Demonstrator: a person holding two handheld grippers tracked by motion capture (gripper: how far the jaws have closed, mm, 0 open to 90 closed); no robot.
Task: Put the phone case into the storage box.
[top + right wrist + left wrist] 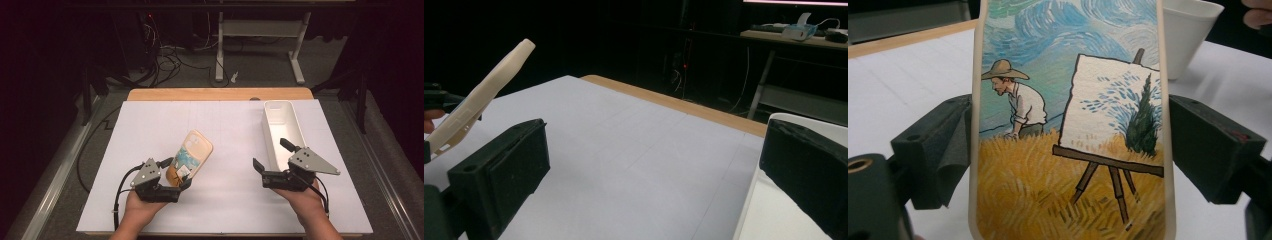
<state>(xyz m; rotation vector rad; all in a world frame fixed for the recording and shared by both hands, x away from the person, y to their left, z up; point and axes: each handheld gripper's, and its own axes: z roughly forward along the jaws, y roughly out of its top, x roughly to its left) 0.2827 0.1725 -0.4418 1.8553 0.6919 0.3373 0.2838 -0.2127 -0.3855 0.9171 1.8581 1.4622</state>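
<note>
A cream phone case (194, 150) with a painted field, a man in a straw hat and an easel is tilted up off the white mat. My left gripper (175, 174) is shut on its lower end. In the left gripper view the two black jaws press the case (1068, 125) from both side edges. My right gripper (270, 154) is held above the mat at the right, next to the white bin (278, 120). Its jaws stand wide apart with nothing between them. The right gripper (654, 165) view looks across the mat, with the case (484, 95) seen edge-on at far left.
The long white bin stands open-topped at the mat's right side, close to my right gripper; its rim (769, 125) is beside the right jaw. The white mat (225, 130) covers a wooden table (220, 94). Cables and a table frame lie on the floor beyond.
</note>
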